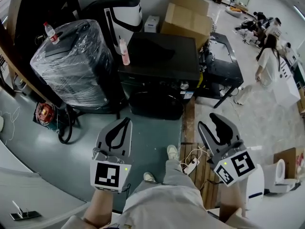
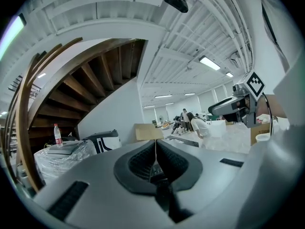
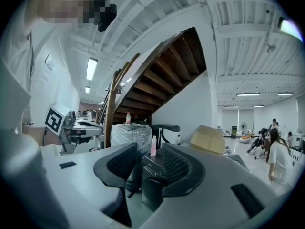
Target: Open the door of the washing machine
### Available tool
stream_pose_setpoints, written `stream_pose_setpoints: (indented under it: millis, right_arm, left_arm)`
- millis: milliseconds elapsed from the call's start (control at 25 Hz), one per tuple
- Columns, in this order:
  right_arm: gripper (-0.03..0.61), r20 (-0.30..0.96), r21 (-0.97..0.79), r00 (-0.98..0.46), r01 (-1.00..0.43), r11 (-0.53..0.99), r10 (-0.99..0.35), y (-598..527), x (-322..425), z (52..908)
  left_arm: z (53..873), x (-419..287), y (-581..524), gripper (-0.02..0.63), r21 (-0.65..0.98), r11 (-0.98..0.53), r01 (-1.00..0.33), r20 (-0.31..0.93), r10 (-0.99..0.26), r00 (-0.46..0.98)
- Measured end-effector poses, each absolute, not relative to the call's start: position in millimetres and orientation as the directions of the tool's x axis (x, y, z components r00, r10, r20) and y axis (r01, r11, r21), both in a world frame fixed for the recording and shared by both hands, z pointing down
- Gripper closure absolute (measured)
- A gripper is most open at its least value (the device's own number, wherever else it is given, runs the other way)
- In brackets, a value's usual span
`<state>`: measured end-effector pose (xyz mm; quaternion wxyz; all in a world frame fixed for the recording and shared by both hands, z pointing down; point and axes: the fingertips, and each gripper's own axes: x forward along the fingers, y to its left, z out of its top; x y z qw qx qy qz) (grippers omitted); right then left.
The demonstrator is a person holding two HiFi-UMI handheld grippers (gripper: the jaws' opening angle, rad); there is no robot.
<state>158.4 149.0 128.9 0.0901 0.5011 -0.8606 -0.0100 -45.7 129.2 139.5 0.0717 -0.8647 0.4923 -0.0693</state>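
Note:
The black washing machine (image 1: pixel 159 63) stands ahead of me on the floor, its round dark door (image 1: pixel 156 105) facing me and closed. A pink bottle (image 1: pixel 125 51) stands on its top. My left gripper (image 1: pixel 126 122) hovers short of the door's left side with its jaws together and nothing between them; the left gripper view shows the same shut gripper (image 2: pixel 155 146). My right gripper (image 1: pixel 210 121) is off to the right of the machine, jaws apart and empty. In the right gripper view the machine (image 3: pixel 151 165) and its door (image 3: pixel 151 193) show between the spread jaws of that gripper (image 3: pixel 147 162).
A plastic-wrapped appliance (image 1: pixel 71 63) stands left of the machine, with cardboard boxes (image 1: pixel 188 15) behind and a black table (image 1: pixel 220 61) at its right. A power strip (image 1: pixel 190 166) and cables lie on a wooden pallet (image 1: pixel 199 178) by my feet (image 1: pixel 172 151). People (image 1: pixel 267 56) are far right.

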Motion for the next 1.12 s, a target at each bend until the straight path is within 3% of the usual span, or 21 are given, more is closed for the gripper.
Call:
stream_pose_setpoints:
  millis: [600, 1120]
  right_arm:
    - [0.377, 0.297, 0.025, -0.548, -0.814, 0.580, -0.782, 19, 212, 210]
    - [0.376, 0.478, -0.058, -0.633, -0.714, 0.698, -0.608, -115, 236, 316]
  left_arm:
    - [184, 3, 22, 0.591, -0.199, -0.472, -0.859, 0.182, -0.879, 0.441]
    - [274, 48, -93, 0.591, -0.176, -0.428, -0.887, 0.378, -0.861, 0.341]
